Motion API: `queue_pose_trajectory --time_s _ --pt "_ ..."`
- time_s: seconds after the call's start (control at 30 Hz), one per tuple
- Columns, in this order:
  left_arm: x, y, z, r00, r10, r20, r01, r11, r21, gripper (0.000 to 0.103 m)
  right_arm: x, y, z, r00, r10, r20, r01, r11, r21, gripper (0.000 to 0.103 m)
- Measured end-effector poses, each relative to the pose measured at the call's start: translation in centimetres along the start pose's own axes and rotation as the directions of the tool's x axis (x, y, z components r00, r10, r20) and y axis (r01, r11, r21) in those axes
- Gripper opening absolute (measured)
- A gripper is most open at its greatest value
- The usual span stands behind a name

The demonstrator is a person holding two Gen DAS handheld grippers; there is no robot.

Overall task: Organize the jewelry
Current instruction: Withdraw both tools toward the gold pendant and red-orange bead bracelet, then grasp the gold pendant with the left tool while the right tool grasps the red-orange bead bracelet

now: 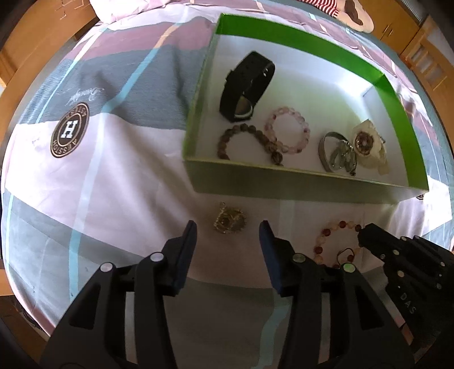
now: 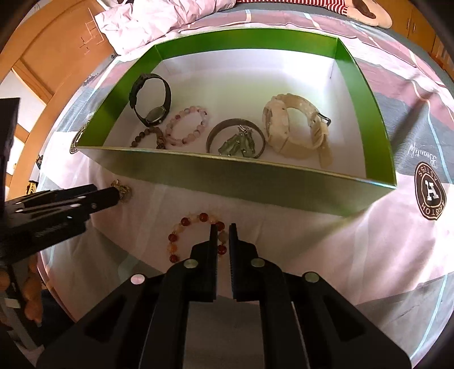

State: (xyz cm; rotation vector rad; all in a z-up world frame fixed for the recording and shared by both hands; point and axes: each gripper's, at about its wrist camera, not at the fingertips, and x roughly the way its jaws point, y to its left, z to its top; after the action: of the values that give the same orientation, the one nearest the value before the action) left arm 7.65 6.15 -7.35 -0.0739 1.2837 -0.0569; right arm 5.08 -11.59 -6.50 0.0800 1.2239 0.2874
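A green box [image 1: 298,177] [image 2: 227,176] on the bed holds a black watch [image 1: 244,85] [image 2: 150,99], a brown bead bracelet [image 1: 247,142], a pink bead bracelet [image 1: 286,129] [image 2: 185,125], a metal bangle with a green charm [image 1: 337,154] [image 2: 235,140] and a cream watch [image 2: 295,130]. My left gripper [image 1: 228,227] is open, with a small gold piece [image 1: 229,221] between its fingertips on the sheet. My right gripper [image 2: 223,227] is shut on the red-and-amber bead bracelet [image 2: 195,235] [image 1: 337,241], which lies on the sheet.
The bed sheet [image 1: 113,176] has pink, grey and white blocks with round brown logos [image 1: 69,130] [image 2: 430,195]. A crumpled pink quilt [image 2: 159,17] lies behind the box. Wooden furniture [image 2: 56,56] surrounds the bed.
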Motion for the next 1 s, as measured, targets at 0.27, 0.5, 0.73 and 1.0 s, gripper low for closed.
queue_pose_trajectory --time_s 0.27,0.5,0.73,1.0 --pt "1.7 0.5 0.4 0.999 -0.028 -0.034 0.027 0.999 -0.035 0.024 0.1 -0.6 -0.3 1.0 -0.003 -0.005 0.003 1.0 0.019 0.007" --pt "0.5 1.1 0.2 0.997 -0.073 -0.018 0.072 0.996 -0.042 0.023 -0.2 -1.2 -0.4 1.0 -0.006 -0.001 0.006 1.0 0.03 0.007" --pt "-2.0 -0.1 -0.9 0.977 -0.21 -0.039 0.21 0.978 0.002 0.024 -1.2 -1.6 -0.1 1.0 0.013 0.014 -0.013 0.999 0.04 0.007" --pt "-1.6 0.3 -1.5 0.987 -0.157 -0.046 0.157 0.988 -0.01 0.053 -0.9 -2.2 -0.1 1.0 0.01 0.004 -0.01 0.998 0.058 0.007"
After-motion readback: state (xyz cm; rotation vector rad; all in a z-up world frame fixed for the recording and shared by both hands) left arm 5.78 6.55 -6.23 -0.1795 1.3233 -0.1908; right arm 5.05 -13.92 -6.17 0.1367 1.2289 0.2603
